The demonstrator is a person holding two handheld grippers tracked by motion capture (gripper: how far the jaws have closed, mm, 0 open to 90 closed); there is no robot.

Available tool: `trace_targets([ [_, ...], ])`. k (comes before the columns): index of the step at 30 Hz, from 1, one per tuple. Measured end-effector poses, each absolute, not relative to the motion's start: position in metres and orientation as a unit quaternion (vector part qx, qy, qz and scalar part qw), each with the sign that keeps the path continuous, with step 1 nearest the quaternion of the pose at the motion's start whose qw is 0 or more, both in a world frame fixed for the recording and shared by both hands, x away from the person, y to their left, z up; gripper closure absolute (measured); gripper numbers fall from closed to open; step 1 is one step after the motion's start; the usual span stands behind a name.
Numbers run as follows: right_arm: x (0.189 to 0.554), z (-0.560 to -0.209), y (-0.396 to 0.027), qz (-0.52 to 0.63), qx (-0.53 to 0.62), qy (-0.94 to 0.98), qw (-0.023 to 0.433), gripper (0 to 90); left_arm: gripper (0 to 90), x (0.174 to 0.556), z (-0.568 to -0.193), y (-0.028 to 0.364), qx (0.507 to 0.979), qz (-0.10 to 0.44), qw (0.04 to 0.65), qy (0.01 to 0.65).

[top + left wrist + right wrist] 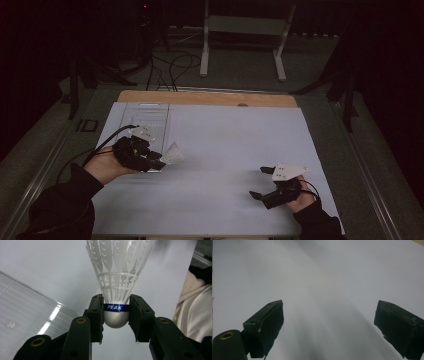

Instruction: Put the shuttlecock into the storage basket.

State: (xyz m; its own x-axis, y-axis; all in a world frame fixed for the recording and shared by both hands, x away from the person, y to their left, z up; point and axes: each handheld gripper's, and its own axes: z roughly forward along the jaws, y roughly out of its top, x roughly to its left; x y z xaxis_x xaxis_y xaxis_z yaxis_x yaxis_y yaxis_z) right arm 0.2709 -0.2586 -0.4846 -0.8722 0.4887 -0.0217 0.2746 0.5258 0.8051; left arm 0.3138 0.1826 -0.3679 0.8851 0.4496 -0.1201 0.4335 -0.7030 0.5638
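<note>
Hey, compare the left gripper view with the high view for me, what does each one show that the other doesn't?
Left gripper view alone: the blue PEAK band on the shuttlecock, and the pads pressing on its rounded cork base.

High view alone: the right hand-held gripper with jaws spread and nothing between them, both sleeves, the wooden table edge, and the floor cables beyond.

Shared: the left hand-held gripper shut on the shuttlecock, the clear plastic tray and the white sheet.

Looks like a lab recording rig — dark room, cables (172, 67) and metal stand (245, 37) behind the white-covered table (225, 150).
</note>
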Motion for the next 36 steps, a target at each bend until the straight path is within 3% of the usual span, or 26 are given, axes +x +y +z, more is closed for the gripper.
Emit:
trace_targets([
  [16,0.267,-0.488,-0.262,0.436,0.218,0.864,0.129,8.8,65.3,0.325,-0.344,0.211,0.902,0.041,0.33,0.275],
  [36,0.267,-0.488,-0.265,0.433,0.224,0.863,0.127,8.8,65.3,0.335,-0.337,0.252,0.867,0.082,0.33,0.364],
])
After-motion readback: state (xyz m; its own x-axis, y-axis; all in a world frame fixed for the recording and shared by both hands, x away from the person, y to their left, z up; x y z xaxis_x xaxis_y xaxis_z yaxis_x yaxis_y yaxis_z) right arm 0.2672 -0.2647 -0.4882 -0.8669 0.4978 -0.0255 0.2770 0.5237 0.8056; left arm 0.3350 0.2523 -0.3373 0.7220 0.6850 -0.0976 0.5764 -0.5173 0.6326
